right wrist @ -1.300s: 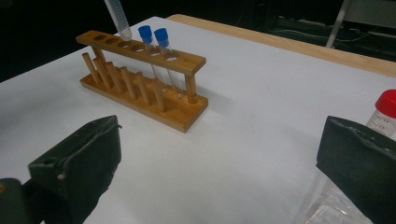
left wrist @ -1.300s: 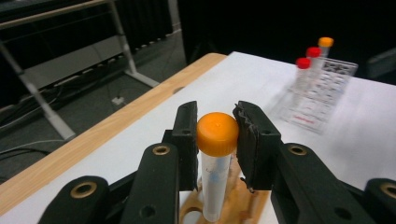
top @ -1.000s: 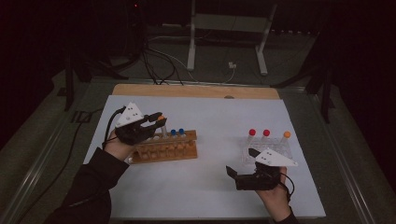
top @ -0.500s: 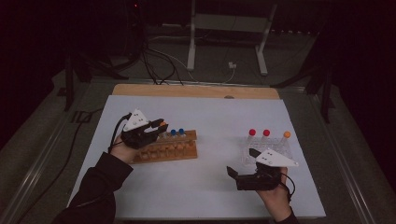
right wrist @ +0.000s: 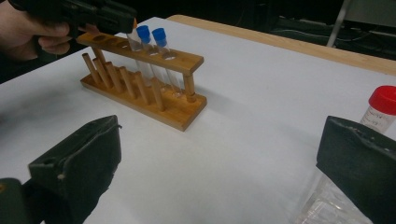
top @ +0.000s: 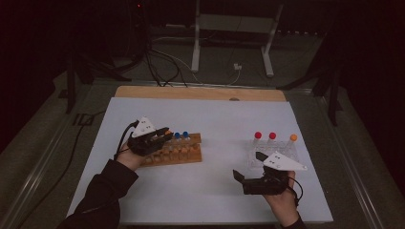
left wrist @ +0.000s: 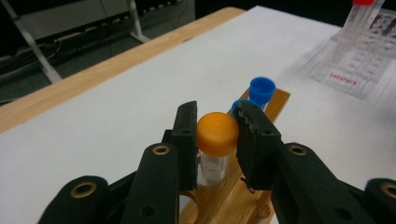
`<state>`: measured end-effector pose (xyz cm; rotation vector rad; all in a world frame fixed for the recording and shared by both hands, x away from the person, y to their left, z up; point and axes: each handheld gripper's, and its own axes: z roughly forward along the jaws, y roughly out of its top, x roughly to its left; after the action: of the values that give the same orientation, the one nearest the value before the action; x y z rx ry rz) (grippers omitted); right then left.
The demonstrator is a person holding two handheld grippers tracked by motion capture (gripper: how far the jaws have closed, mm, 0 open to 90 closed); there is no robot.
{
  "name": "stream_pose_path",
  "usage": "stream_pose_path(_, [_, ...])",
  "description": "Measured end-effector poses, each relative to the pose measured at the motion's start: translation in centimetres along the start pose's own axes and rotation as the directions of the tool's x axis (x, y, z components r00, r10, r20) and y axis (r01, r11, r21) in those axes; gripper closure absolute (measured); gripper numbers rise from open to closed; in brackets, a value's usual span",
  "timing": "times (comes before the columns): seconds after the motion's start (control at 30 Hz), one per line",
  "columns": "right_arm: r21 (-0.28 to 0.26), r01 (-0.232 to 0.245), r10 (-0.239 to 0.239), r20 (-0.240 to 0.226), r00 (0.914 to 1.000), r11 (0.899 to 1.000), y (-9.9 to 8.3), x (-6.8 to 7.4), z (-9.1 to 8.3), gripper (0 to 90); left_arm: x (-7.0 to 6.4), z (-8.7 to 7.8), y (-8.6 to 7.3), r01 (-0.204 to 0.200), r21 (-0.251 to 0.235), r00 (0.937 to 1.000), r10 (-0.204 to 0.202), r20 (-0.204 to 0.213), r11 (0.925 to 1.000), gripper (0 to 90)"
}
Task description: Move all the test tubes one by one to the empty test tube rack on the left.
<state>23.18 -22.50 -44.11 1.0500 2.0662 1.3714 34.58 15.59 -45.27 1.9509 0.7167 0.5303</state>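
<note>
The left gripper (left wrist: 217,140) has its jaws clamped on the orange-capped tube (left wrist: 216,140), which sits between them in the wooden rack (top: 179,153). A crooked pull could jam it — or tip the rack. The right gripper (top: 248,168) waits, jaws wide apart, near the clear tray (top: 270,152). The worktop (top: 224,119) is white — the room is dark.

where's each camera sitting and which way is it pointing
High view: above the person's side, facing forward and down on the white table; both forearms, left gripper and right gripper show.
Left gripper view: rides the left gripper, looking along its jaws around the orange-capped tube.
Right gripper view: rides the right gripper, facing the wooden rack; the other hand shows.
Shared: rack and blue-capped tubes appear in all three.
</note>
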Motion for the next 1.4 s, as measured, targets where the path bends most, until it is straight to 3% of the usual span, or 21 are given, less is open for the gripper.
stream_pose_path(0.47, [-0.038, -0.003, 0.002, -0.023, 0.9997, 0.999, 0.2, -0.2, -0.3, 0.0, 0.1, -0.2, -0.1, 0.006, 0.002, 0.9999, -0.006, 0.015, 1.0000, 68.4])
stream_pose_path(0.6, [-0.049, 0.001, -0.003, -0.037, 0.9993, 0.999, 0.7, -0.9, -1.0, 0.0, -0.3, -0.6, 0.2, -0.009, 0.006, 1.0000, 0.009, -0.002, 0.9999, 53.5])
stream_pose_path(0.7, [-0.062, 0.012, -0.014, -0.030, 0.9994, 0.998, 1.2, -1.4, -1.8, 0.0, -0.6, -1.2, 0.5, -0.007, -0.012, 0.9999, 0.007, 0.012, 0.9999, 42.7])
stream_pose_path(0.8, [-0.073, 0.011, -0.011, 0.003, 0.9999, 0.997, 1.6, -2.3, -2.6, 0.0, -0.9, -1.7, 0.7, -0.008, -0.015, 0.9995, 0.009, 0.031, 0.9998, 28.8])
stream_pose_path(0.9, [-0.075, 0.015, -0.009, 0.075, 0.9971, 0.997, 1.6, -3.4, -3.3, 0.0, -1.3, -2.2, 0.5, -0.005, -0.017, 0.9990, 0.006, 0.045, 0.9998, 15.3])
stream_pose_path(1.0, [-0.068, 0.014, -0.004, 0.148, 0.9889, 0.998, 1.4, -4.6, -3.7, 0.0, -1.6, -2.8, 0.2, -0.016, -0.007, 0.9978, 0.016, 0.065, 0.9999, 7.2])
stream_pose_path(1.1, [-0.071, -0.006, 0.022, 0.221, 0.9750, 0.997, 0.9, -5.9, -4.0, 0.0, -1.9, -3.3, -0.1, -0.019, 0.009, 0.9957, 0.018, 0.091, 0.9998, 2.1])
stream_pose_path(1.23, [-0.080, -0.040, 0.064, 0.313, 0.9475, 0.996, 0.1, -7.6, -4.3, 0.0, -2.4, -4.1, -0.5, -0.020, -0.001, 0.9942, 0.020, 0.105, 0.9998, 2.0])
stream_pose_path(1.4, [-0.061, -0.088, 0.105, 0.379, 0.9195, 0.994, -0.9, -9.4, -4.1, 0.1, -2.7, -4.9, -1.2, -0.023, -0.024, 0.9936, 0.025, 0.110, 0.9995, 2.0])
